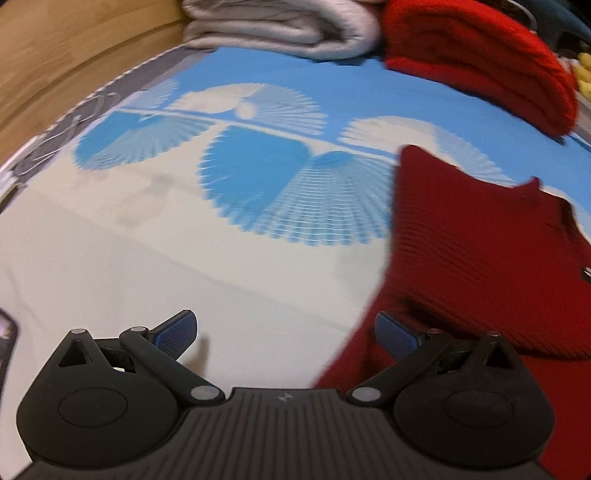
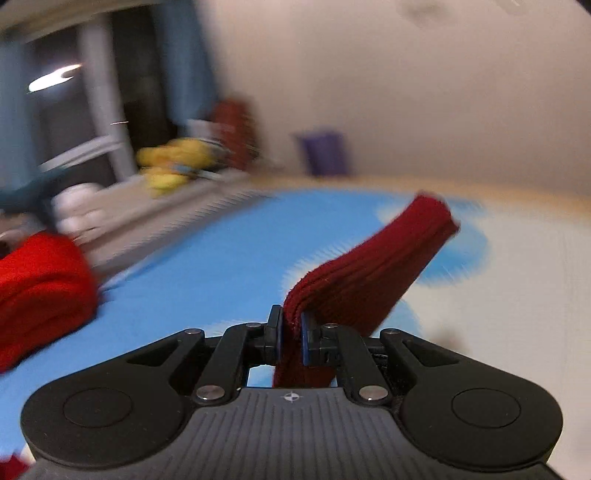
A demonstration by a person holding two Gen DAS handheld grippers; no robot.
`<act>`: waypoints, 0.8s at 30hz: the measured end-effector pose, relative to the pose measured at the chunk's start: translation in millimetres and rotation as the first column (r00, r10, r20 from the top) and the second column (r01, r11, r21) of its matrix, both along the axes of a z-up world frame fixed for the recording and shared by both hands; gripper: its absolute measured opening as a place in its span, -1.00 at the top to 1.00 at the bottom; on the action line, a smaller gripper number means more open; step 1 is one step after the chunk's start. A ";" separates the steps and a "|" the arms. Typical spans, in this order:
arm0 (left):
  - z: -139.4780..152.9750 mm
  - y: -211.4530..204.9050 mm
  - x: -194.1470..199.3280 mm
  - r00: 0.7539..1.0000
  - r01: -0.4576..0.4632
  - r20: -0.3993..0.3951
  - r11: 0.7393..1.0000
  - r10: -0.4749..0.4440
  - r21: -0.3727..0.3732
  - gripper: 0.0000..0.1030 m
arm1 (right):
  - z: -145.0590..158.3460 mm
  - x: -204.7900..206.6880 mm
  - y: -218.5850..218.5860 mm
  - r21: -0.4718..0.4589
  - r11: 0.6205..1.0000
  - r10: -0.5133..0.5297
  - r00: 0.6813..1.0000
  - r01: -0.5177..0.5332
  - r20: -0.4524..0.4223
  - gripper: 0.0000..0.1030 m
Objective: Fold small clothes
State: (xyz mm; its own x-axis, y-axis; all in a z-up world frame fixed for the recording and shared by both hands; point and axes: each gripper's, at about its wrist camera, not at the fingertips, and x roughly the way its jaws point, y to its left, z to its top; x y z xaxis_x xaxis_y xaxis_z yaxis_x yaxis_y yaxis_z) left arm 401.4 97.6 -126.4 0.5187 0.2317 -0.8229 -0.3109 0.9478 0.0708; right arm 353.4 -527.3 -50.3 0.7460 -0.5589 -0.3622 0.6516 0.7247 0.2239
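A dark red ribbed knit garment [image 1: 480, 258] lies on the blue and white patterned bed sheet [image 1: 258, 177] at the right of the left wrist view. My left gripper [image 1: 284, 332] hangs open just above the sheet, its right finger over the garment's left edge and nothing between the pads. In the right wrist view my right gripper [image 2: 291, 336] is shut on an edge of the dark red garment [image 2: 369, 269], which rises stiffly away from the pads above the sheet [image 2: 207, 258].
A folded grey garment [image 1: 280, 29] and a folded bright red one [image 1: 480, 62] lie at the sheet's far edge. A wooden bed frame [image 1: 66, 51] runs along the left. Yellow items [image 2: 173, 158] and a purple bin [image 2: 325, 151] stand beyond the bed.
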 end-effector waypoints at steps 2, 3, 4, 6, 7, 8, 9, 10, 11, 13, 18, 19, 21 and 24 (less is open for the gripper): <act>2.7 11.6 -1.1 1.000 -0.024 0.004 1.000 0.024 -0.004 -0.99 | 27.5 9.5 49.7 -0.119 0.986 0.119 0.993 -0.116 0.019 0.81; 3.7 17.3 -1.7 0.999 -0.038 0.004 0.999 0.038 -0.006 -0.99 | 39.5 14.6 80.5 -0.187 0.966 0.188 0.982 -0.180 0.024 0.81; 5.1 23.8 -2.7 0.999 -0.051 0.007 0.999 0.051 -0.015 -0.99 | 48.8 19.0 112.9 -0.250 0.936 0.261 0.965 -0.247 0.026 0.81; 7.4 35.0 -5.3 0.997 -0.071 0.006 0.997 0.072 -0.040 -0.99 | 57.9 25.1 186.6 -0.358 0.849 0.421 0.907 -0.389 0.014 0.81; 7.9 40.0 -6.3 0.997 -0.079 0.005 0.996 0.079 -0.050 -0.99 | 56.2 26.1 220.2 -0.388 0.802 0.494 0.869 -0.455 0.002 0.81; 9.0 44.5 -8.0 0.996 -0.084 0.005 0.995 0.084 -0.056 -0.99 | 49.2 26.9 257.0 -0.405 0.742 0.576 0.817 -0.534 -0.023 0.81; 10.1 49.1 -9.6 0.996 -0.088 0.005 0.994 0.088 -0.057 -0.99 | 36.9 27.3 292.7 -0.404 0.680 0.647 0.760 -0.612 -0.063 0.81; 11.0 52.9 -11.0 0.996 -0.091 0.007 0.994 0.091 -0.053 -0.99 | 21.2 28.0 322.8 -0.380 0.626 0.700 0.706 -0.680 -0.110 0.80; 11.8 56.7 -12.6 0.996 -0.093 0.010 0.995 0.093 -0.046 -0.99 | -0.2 29.8 353.7 -0.322 0.555 0.756 0.627 -0.767 -0.188 0.73; 13.0 64.7 -15.5 0.995 -0.102 0.014 0.994 0.103 -0.029 -0.99 | -52.6 30.9 401.0 -0.135 0.426 0.811 0.444 -0.894 -0.380 0.55; 17.1 79.9 -22.0 0.994 -0.106 0.021 0.994 0.107 -0.036 -0.99 | -83.6 -7.2 397.7 -0.058 0.351 0.839 0.342 -0.934 -0.423 -0.02; 17.8 80.9 -22.8 0.994 -0.105 0.020 0.994 0.105 -0.038 -0.99 | -74.2 -7.2 383.4 -0.043 0.370 0.850 0.357 -0.928 -0.388 -0.03; 19.5 81.9 -24.4 0.994 -0.103 0.025 0.993 0.104 -0.051 -0.99 | -57.1 1.1 352.4 -0.021 0.445 0.842 0.427 -0.895 -0.329 -0.03; 21.4 78.2 -24.3 0.994 -0.097 0.034 0.992 0.100 -0.077 -0.99 | -42.8 21.9 309.4 -0.003 0.587 0.774 0.563 -0.809 -0.290 -0.01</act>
State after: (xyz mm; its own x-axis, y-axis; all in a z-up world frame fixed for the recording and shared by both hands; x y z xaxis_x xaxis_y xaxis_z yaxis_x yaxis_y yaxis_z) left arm 377.1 175.8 -104.9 0.5272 0.2215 -0.8203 -0.4038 0.9148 -0.0125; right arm 375.3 -217.9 -93.1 0.8114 0.1637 -0.5611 -0.1821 0.9830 0.0234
